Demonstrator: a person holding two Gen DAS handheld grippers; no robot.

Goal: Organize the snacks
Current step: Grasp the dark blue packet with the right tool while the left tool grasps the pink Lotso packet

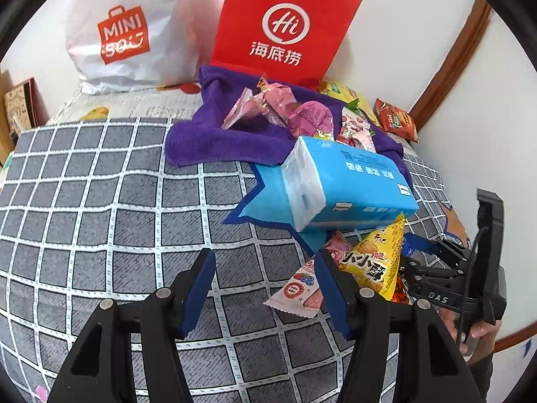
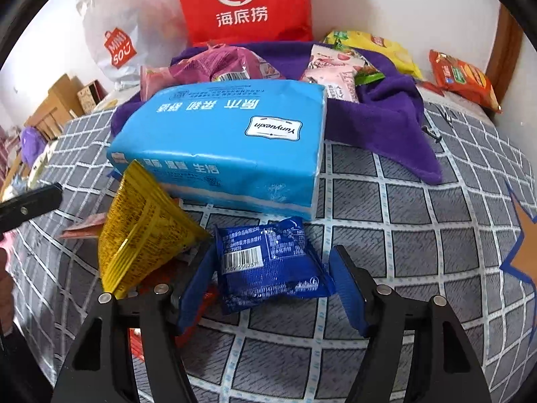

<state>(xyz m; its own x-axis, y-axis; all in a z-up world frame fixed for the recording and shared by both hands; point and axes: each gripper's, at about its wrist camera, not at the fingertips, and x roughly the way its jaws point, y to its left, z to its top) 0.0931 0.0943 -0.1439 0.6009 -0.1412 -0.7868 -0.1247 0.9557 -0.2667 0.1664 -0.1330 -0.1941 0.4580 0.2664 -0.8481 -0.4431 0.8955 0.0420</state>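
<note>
A dark blue snack packet (image 2: 268, 265) lies on the checked bedsheet between the fingers of my right gripper (image 2: 272, 252). The jaws stand open, with a gap showing at the right pad. A yellow triangular packet (image 2: 141, 225) leans just left of it, against a light blue tissue pack (image 2: 228, 141). My left gripper (image 1: 265, 258) is open over bare sheet with nothing between its fingers. A pink and white packet (image 1: 298, 288) lies beside its right finger, below the yellow packet (image 1: 376, 262). Several pink snacks (image 1: 265, 104) rest on a purple towel (image 1: 208, 137).
A red paper bag (image 1: 285, 23) and a white shopping bag (image 1: 124, 33) stand against the wall behind the towel. An orange packet (image 2: 463, 77) and a yellow bag (image 2: 376, 47) lie at the far right. Cardboard boxes (image 2: 57, 107) sit beyond the bed's left side.
</note>
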